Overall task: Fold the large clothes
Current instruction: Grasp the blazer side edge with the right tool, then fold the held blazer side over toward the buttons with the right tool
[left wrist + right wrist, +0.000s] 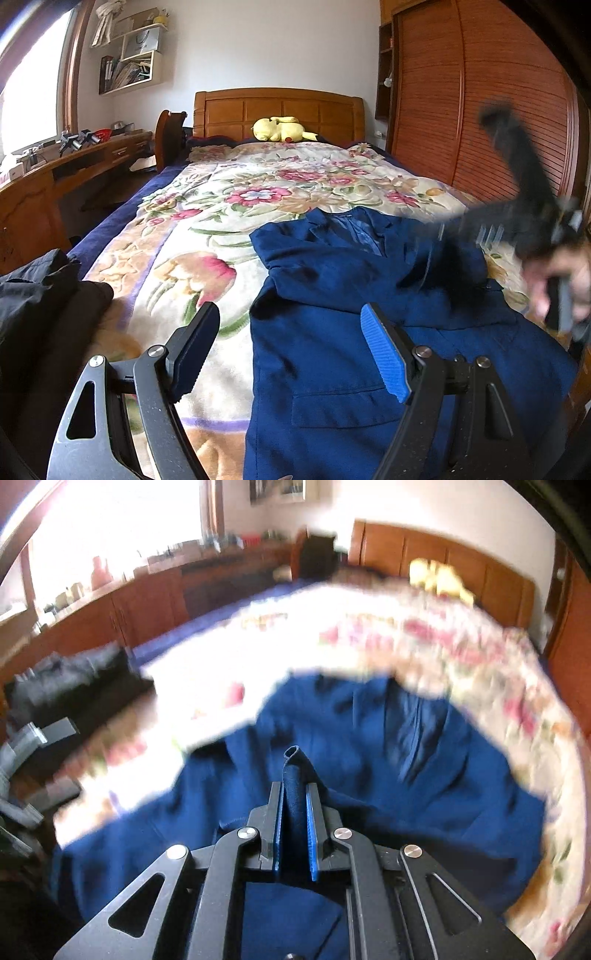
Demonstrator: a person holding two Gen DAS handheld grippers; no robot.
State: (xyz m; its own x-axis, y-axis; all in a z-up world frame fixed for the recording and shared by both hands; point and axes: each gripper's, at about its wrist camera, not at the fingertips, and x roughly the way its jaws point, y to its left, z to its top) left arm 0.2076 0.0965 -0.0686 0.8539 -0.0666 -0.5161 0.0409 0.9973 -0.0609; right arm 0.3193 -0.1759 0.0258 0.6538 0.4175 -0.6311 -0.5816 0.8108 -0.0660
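A dark blue jacket (332, 280) lies front up on the floral blanket (207, 206), collar toward the headboard. My left gripper (291, 317) hovers open over the jacket's left edge, with nothing between its blue pads. In the right wrist view my right gripper (295, 794) is shut on a raised fold of the blue jacket (406, 760), and the cloth sticks up between the pads. In the left wrist view the right gripper (454, 229) shows as a dark blur over the jacket's right shoulder, held by a person's hand (561, 284).
A black garment (44, 295) is piled at the bed's left edge. A yellow plush toy (280, 129) rests by the wooden headboard (277, 107). A wooden desk (55, 173) runs along the left wall. A slatted wardrobe (480, 110) stands close on the right.
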